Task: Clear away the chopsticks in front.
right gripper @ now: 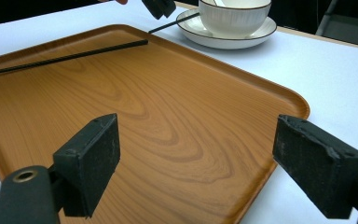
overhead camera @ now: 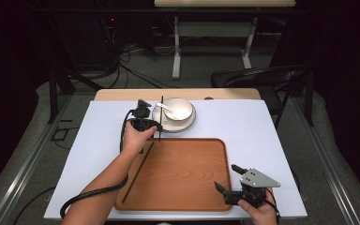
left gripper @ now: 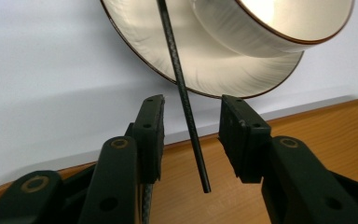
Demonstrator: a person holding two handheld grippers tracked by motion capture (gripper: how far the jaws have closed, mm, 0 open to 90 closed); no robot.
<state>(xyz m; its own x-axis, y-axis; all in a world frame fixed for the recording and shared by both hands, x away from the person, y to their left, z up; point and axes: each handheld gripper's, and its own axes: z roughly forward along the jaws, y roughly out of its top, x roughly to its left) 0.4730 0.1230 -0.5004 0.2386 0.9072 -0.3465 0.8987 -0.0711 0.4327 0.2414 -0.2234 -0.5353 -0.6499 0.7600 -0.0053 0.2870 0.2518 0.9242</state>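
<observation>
A black chopstick (overhead camera: 161, 119) leans over the left rim of a white plate (overhead camera: 174, 125), its near end above the wooden tray (overhead camera: 187, 187). My left gripper (overhead camera: 155, 126) straddles it; in the left gripper view the chopstick (left gripper: 186, 107) runs between the pads with a gap on each side, so the gripper (left gripper: 192, 100) is open. A second chopstick (overhead camera: 138, 172) lies along the tray's left side. My right gripper (overhead camera: 226, 176) hangs open over the tray's front right corner, with nothing between its jaws (right gripper: 200, 126).
A white bowl (overhead camera: 179, 108) with a spoon (overhead camera: 165, 108) stands on the plate at the back of the white mat (overhead camera: 243, 122). The bowl (right gripper: 233, 16) and the tray chopstick (right gripper: 65, 57) appear far off in the right gripper view. A chair (overhead camera: 262, 77) stands behind the table.
</observation>
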